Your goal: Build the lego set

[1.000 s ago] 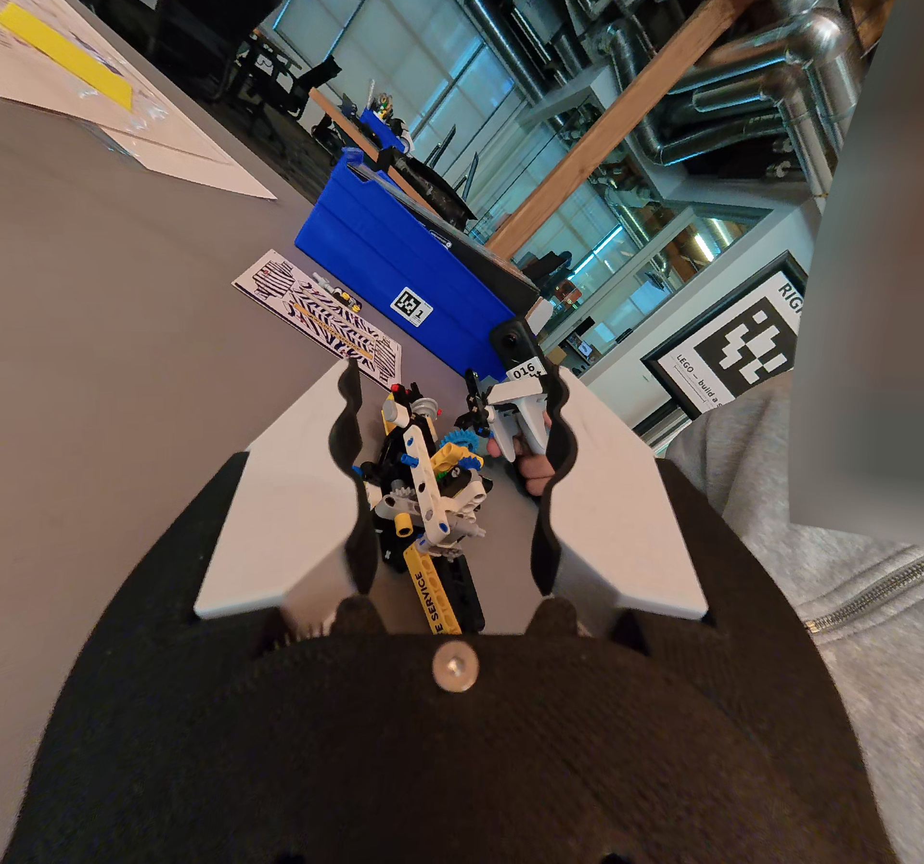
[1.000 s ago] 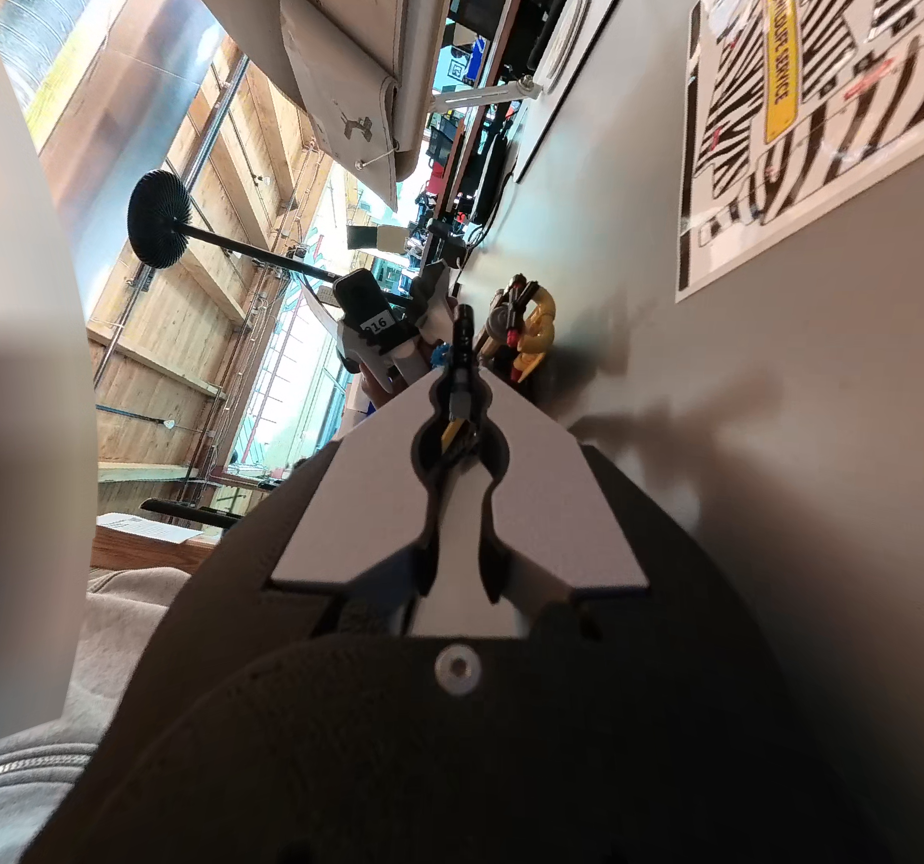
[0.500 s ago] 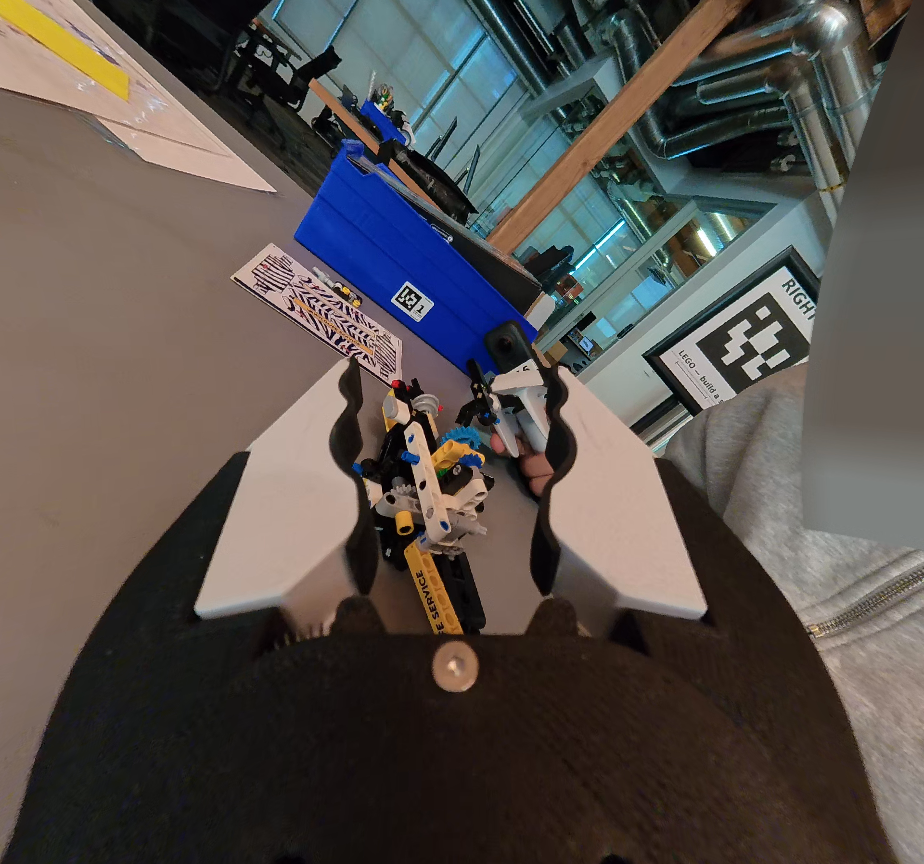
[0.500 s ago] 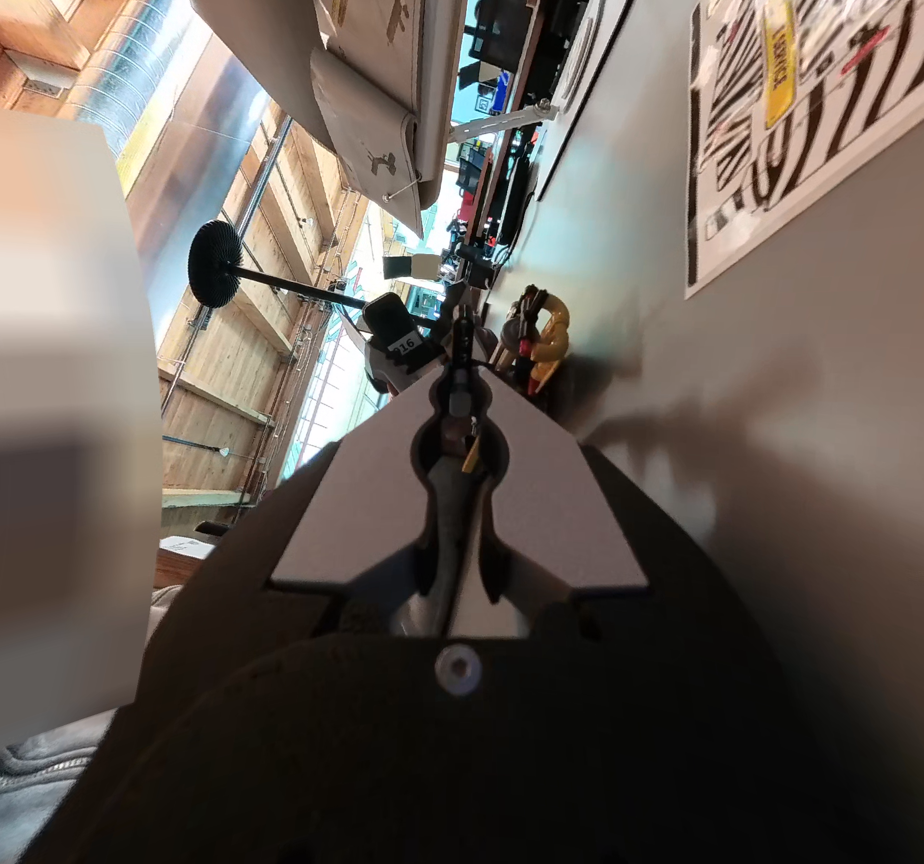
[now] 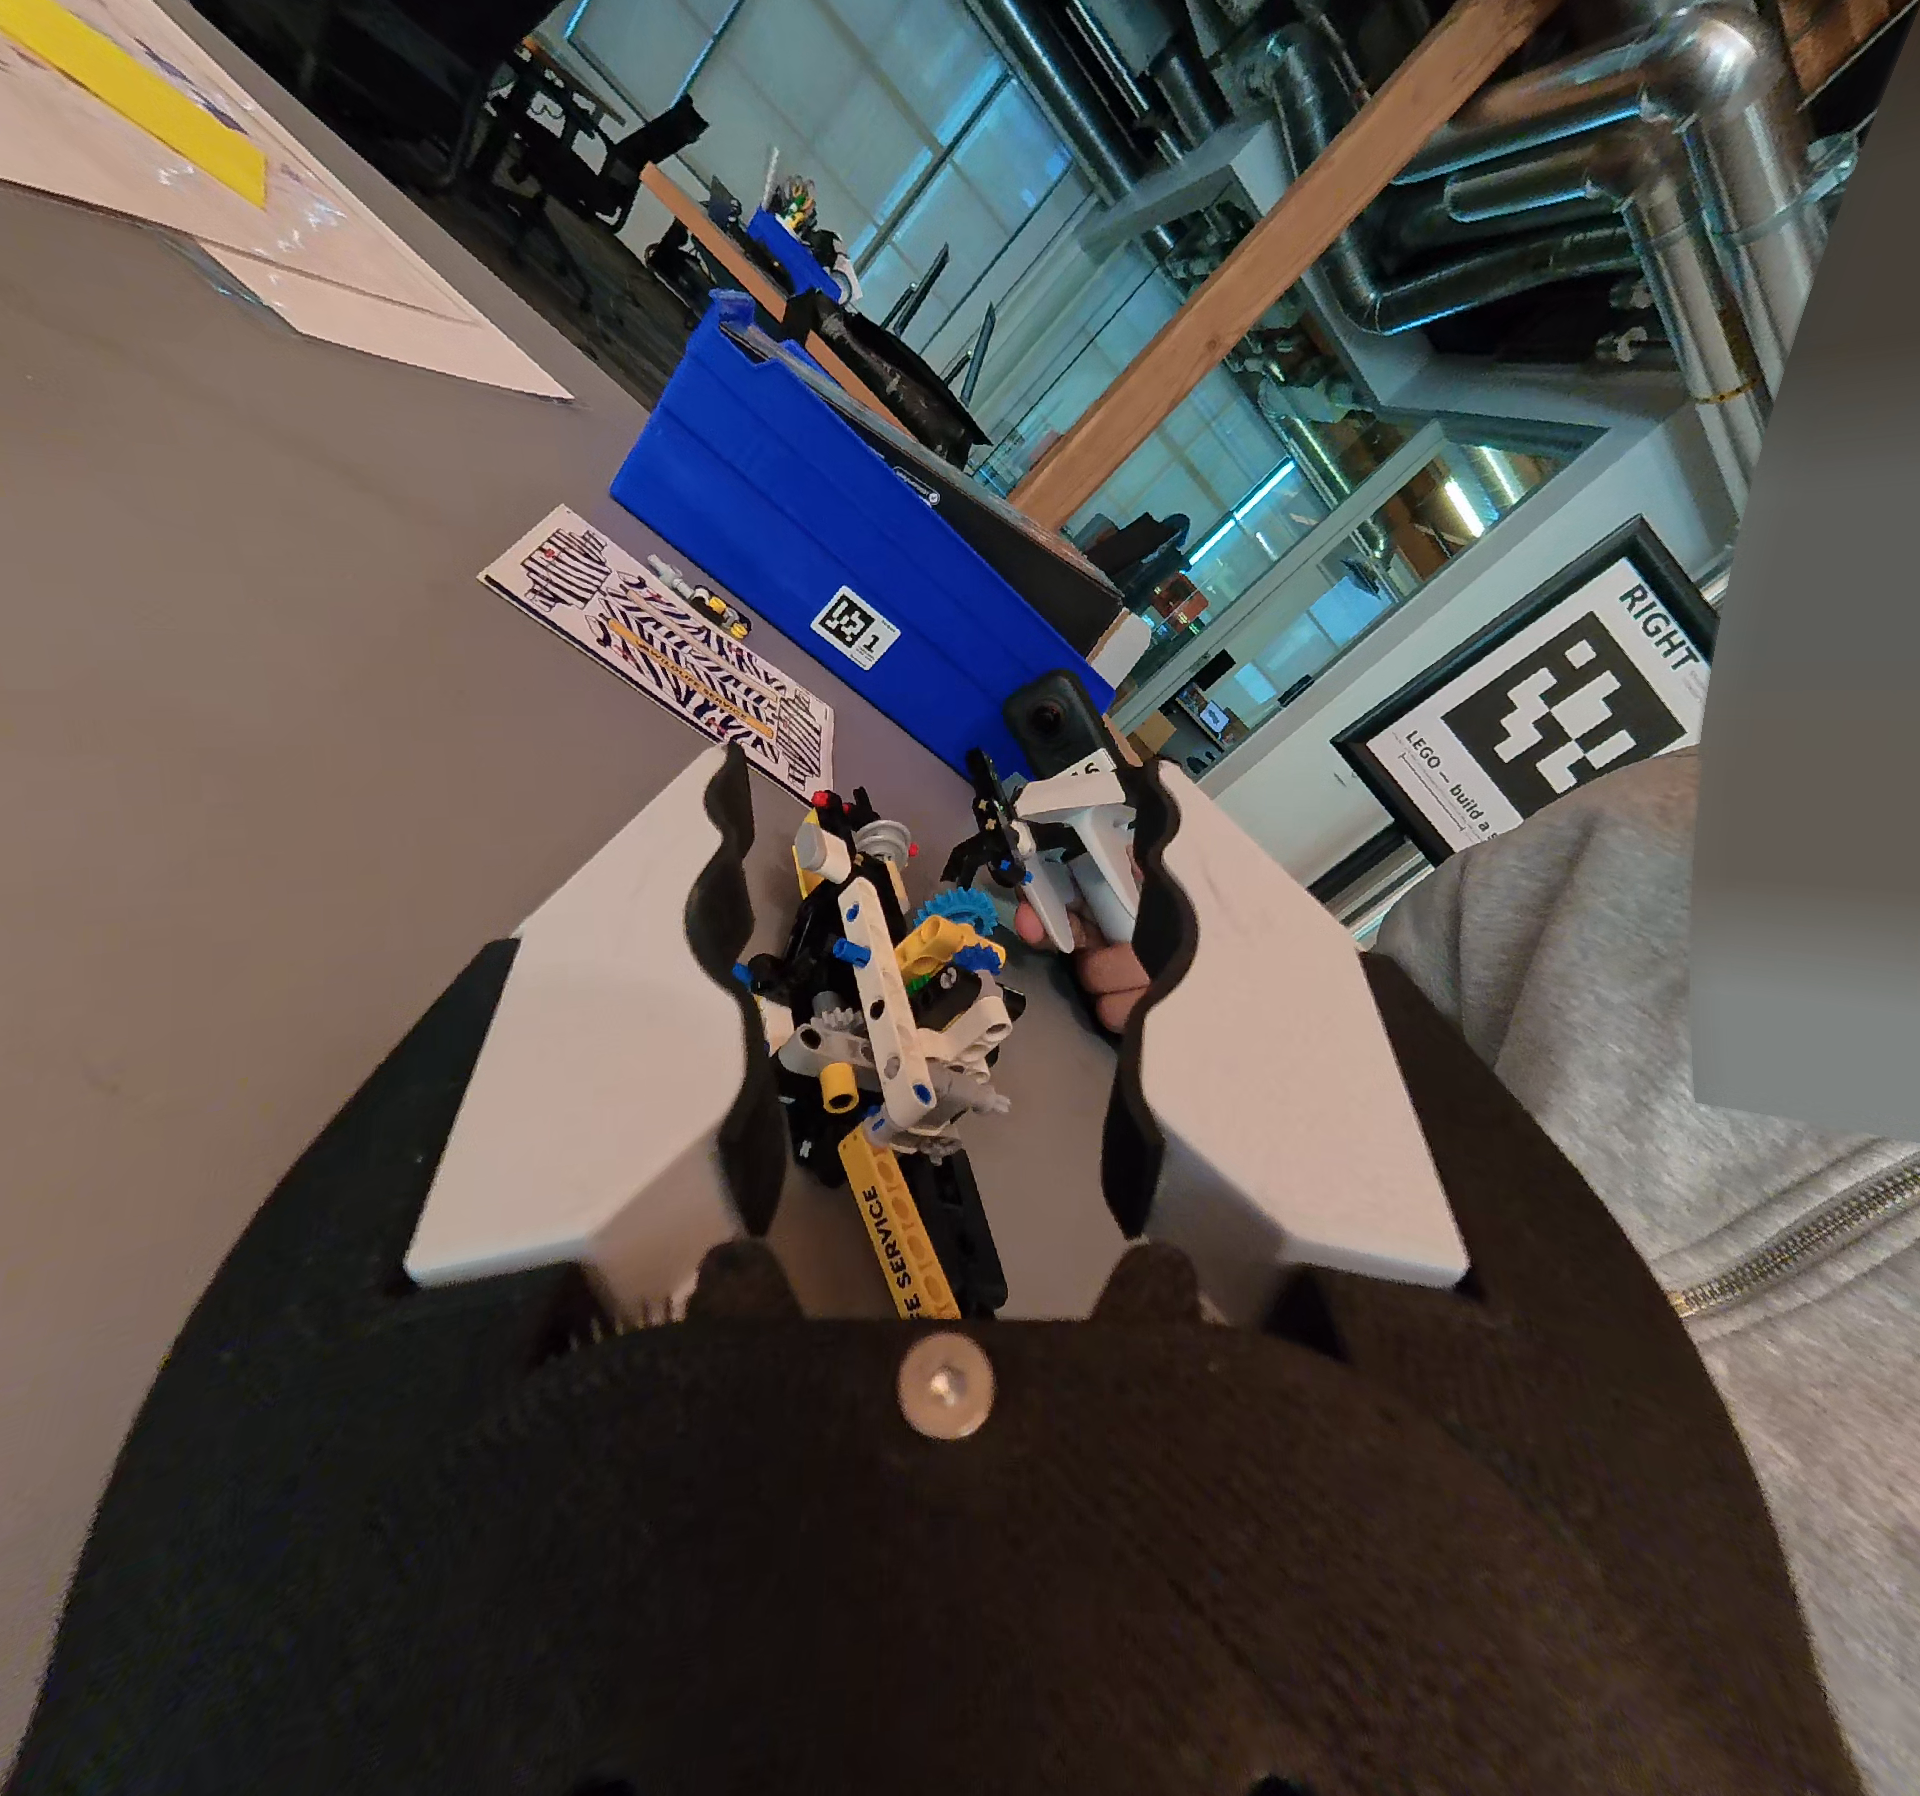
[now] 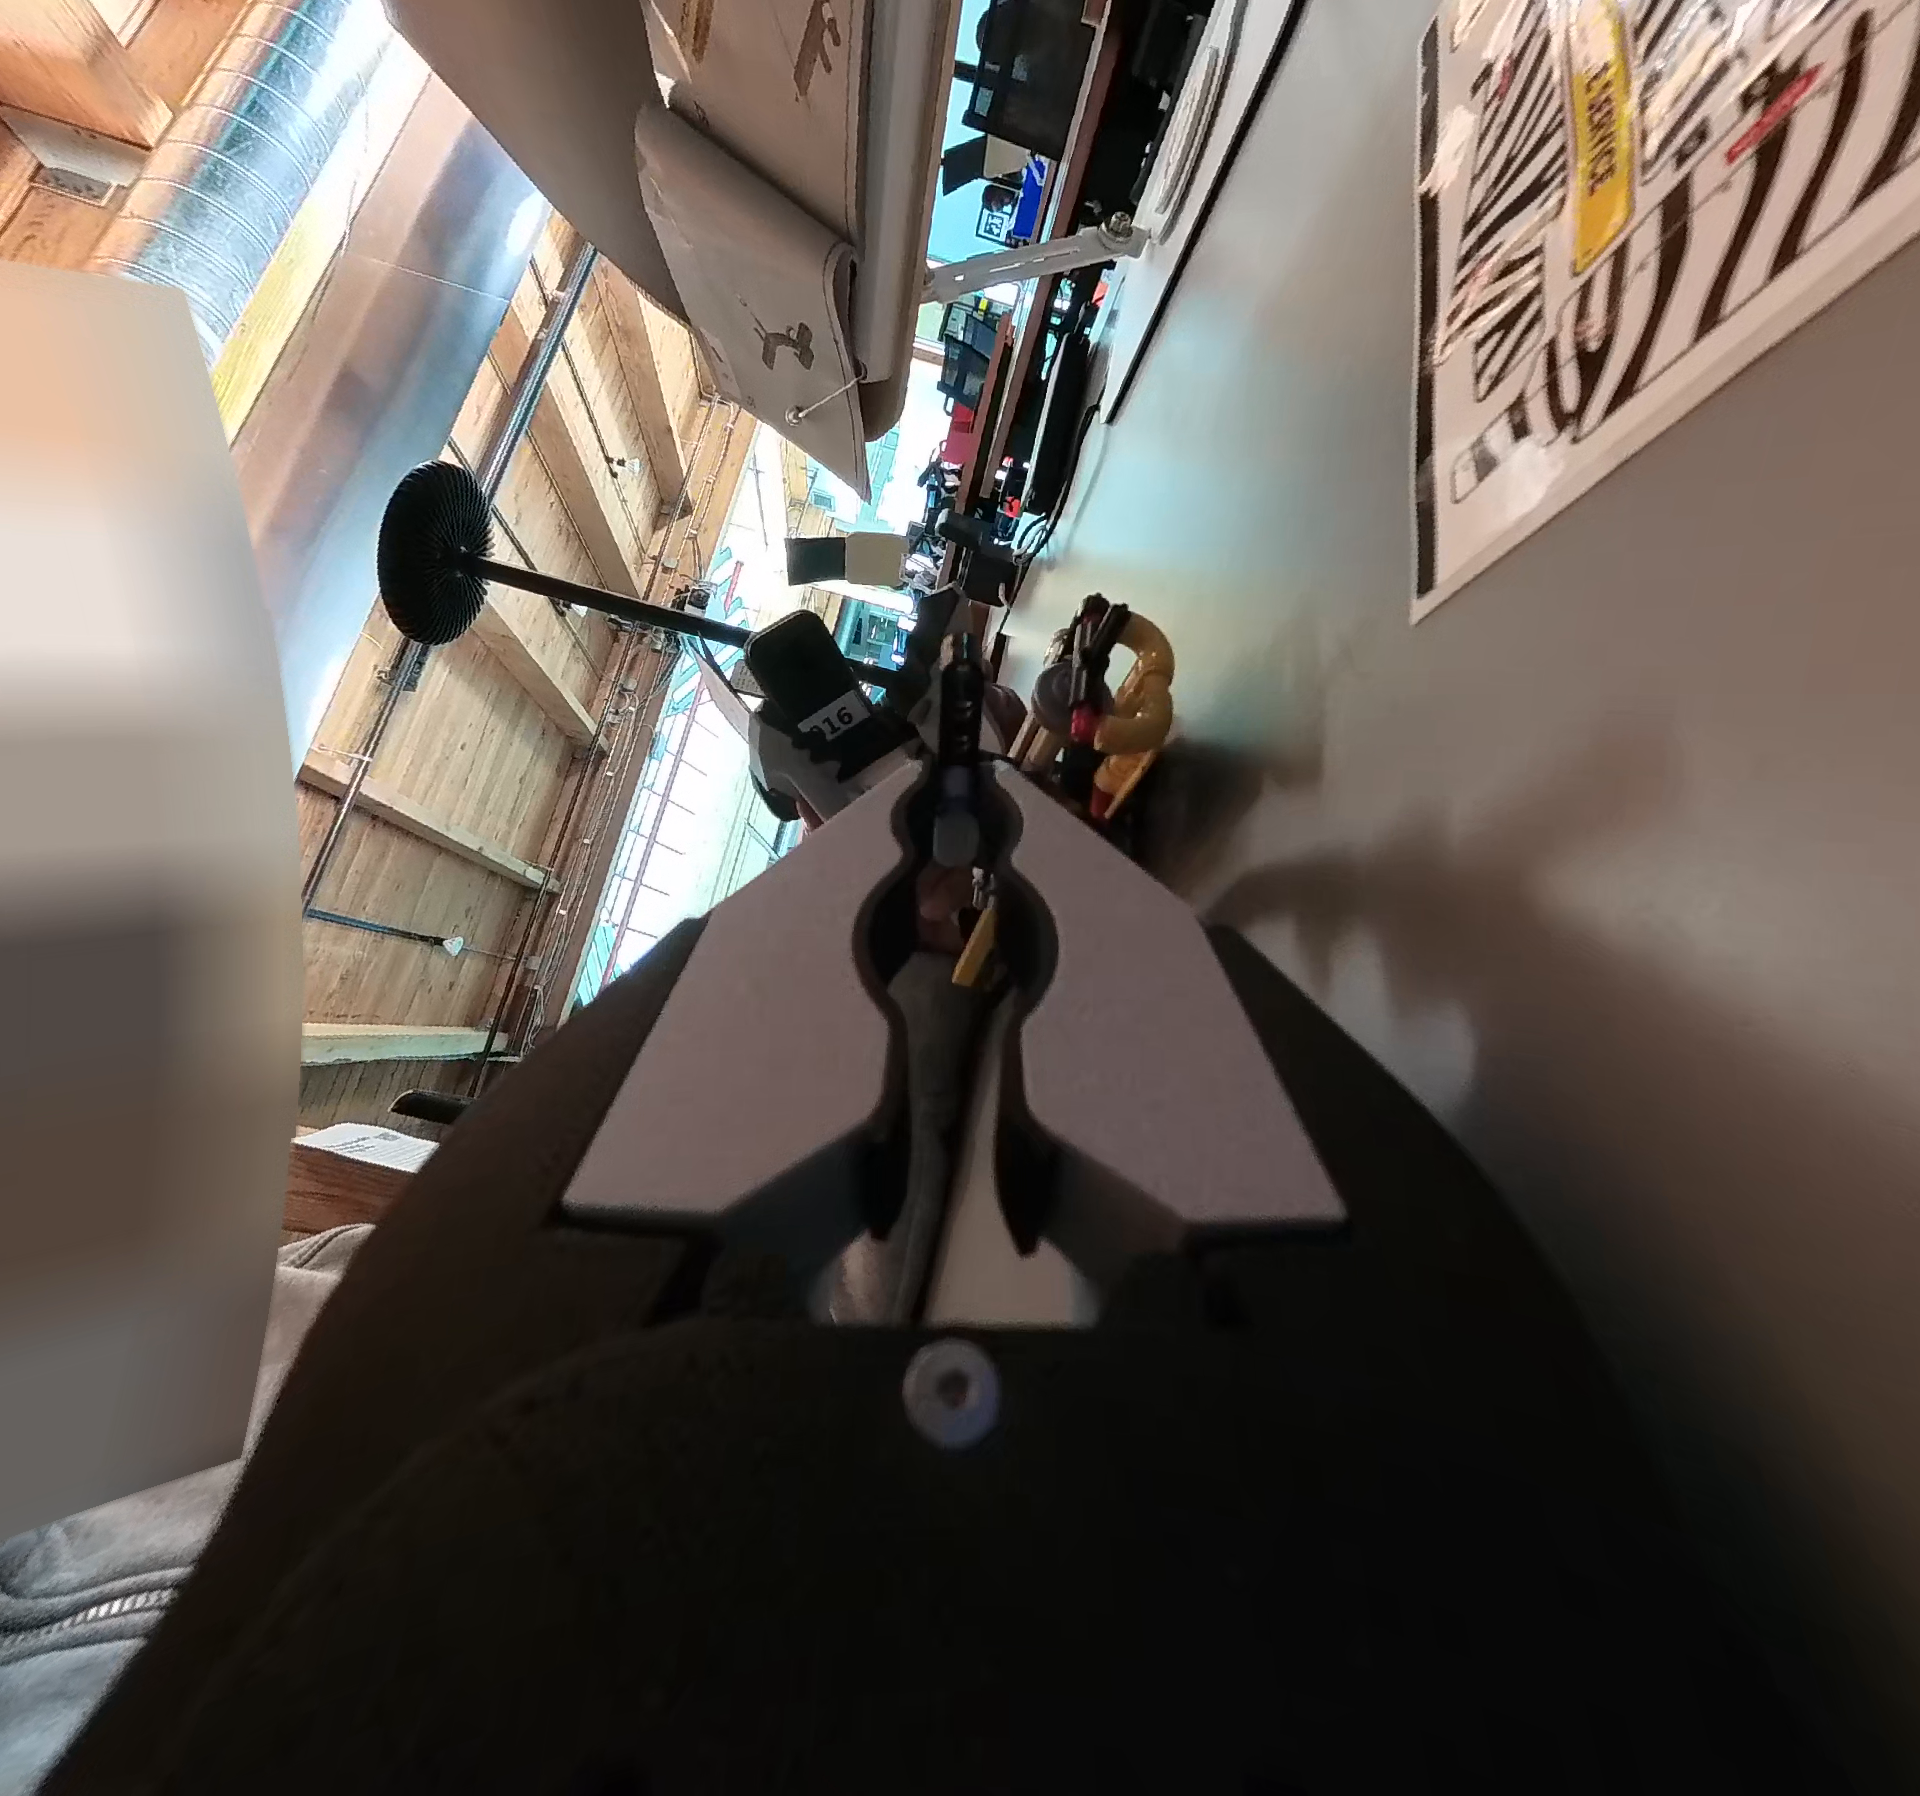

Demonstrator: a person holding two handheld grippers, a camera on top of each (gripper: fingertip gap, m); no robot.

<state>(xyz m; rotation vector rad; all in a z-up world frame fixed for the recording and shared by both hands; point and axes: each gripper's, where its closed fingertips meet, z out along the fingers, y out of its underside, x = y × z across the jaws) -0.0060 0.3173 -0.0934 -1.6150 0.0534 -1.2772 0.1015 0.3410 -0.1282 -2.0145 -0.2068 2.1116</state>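
Note:
A partly built lego model (image 5: 883, 1019) of black, white and yellow beams with a blue gear lies on the grey table (image 5: 260, 811). My left gripper (image 5: 940, 780) is open, with a finger on each side of the model. My right gripper (image 6: 961, 775) is shut on a thin black lego piece (image 6: 961, 702) that sticks out past its tips. In the left wrist view the right gripper (image 5: 1070, 842) holds that piece (image 5: 989, 806) just right of the model's far end. The model's yellow end (image 6: 1138, 707) shows in the right wrist view beside the piece.
A zebra-striped sticker sheet (image 5: 665, 645) lies beyond the model; it also shows in the right wrist view (image 6: 1662, 188). A blue bin (image 5: 831, 551) stands behind it. Paper sheets with a yellow strip (image 5: 156, 115) lie far left. A grey sleeve (image 5: 1662, 1123) is at right. My hands' fingertips stand some 12 centimetres from each other.
The right gripper has tilted and shifted slightly near the model, still holding the black piece. The left gripper stays open around the model.

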